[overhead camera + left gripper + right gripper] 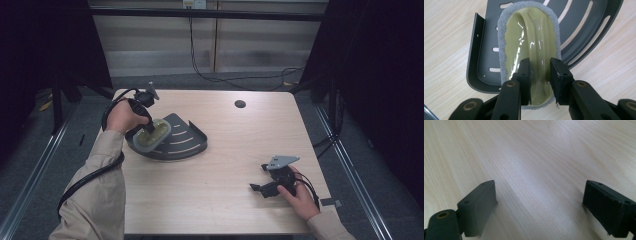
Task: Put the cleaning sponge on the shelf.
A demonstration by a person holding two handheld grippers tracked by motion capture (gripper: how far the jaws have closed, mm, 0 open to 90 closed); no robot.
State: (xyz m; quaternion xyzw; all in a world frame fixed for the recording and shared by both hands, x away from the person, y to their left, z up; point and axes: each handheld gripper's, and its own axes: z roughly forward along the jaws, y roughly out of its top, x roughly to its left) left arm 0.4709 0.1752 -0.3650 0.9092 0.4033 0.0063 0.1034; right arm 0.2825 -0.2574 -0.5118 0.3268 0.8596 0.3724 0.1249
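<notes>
An oval scrubber (pixel 156 131) with a glossy olive-green handle and a grey scouring pad lies tilted over the left end of a dark grey, slotted corner rack (pixel 186 142) on the wooden table. In the left gripper view the scrubber (pixel 531 32) rests on the rack (pixel 480 62), and my left gripper (pixel 540 65) is shut on the raised ridge of its handle. From above, the left gripper (pixel 148 130) points down into the scrubber. My right gripper (pixel 258 177) rests low at the table's near right, open, with bare wood between its jaws (pixel 540 202).
A round cable hole (pixel 240 104) sits near the table's far edge. Black cables (pixel 235 77) run across the floor behind the table. Bare wood (pixel 235 150) lies between the rack and the right gripper. Dark frames flank both sides.
</notes>
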